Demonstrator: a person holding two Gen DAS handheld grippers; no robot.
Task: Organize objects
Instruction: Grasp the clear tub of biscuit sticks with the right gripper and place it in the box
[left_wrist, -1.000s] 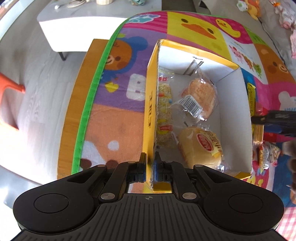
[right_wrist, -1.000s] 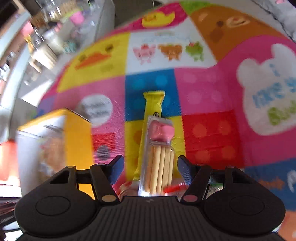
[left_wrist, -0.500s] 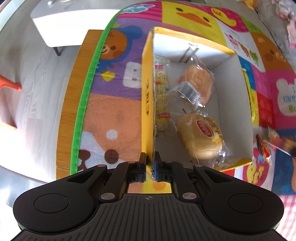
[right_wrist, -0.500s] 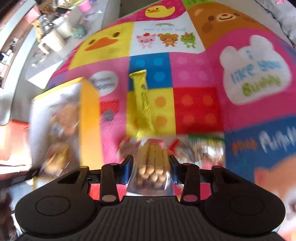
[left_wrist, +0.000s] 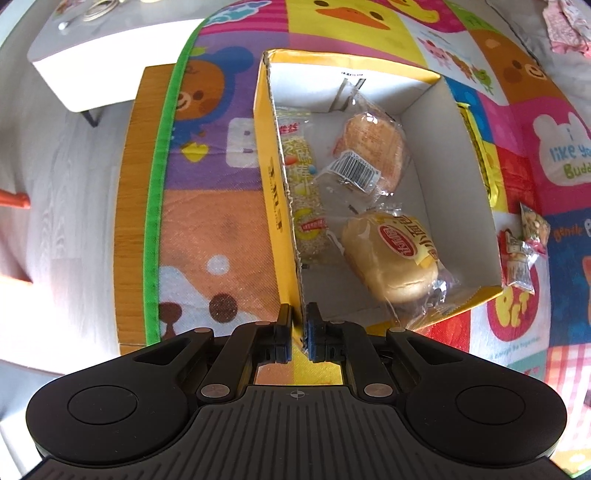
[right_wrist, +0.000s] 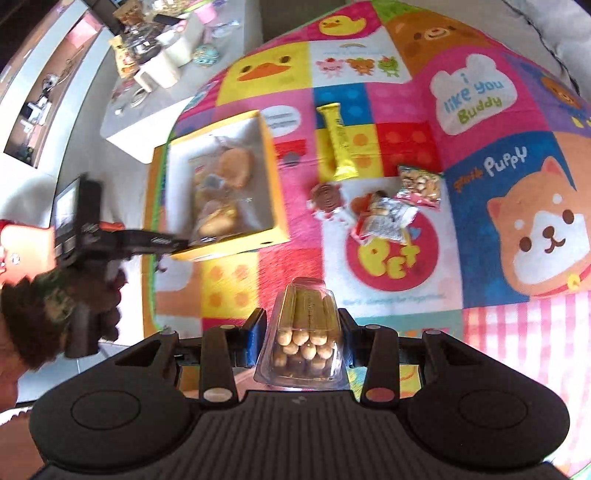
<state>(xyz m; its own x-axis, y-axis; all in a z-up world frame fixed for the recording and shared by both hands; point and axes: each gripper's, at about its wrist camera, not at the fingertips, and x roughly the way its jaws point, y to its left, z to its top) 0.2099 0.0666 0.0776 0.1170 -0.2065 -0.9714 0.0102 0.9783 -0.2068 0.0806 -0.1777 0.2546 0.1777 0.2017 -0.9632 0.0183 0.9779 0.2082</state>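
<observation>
1. The left gripper (left_wrist: 298, 326) is pinched shut on the near wall of the yellow box (left_wrist: 271, 177); two buns (left_wrist: 388, 258) and a bar lie just beyond its jaws.
2. The right gripper (right_wrist: 301, 338) holds a clear biscuit pack (right_wrist: 304, 332) narrowly between its jaws, lifted above the mat (right_wrist: 406, 266).
3. The pack looks light, thin-walled and crushable; gripping its long sides seems safest.
4. Only the right view shows the loose snacks (right_wrist: 384, 218) ahead; the left shows the box interior sharply.
</observation>
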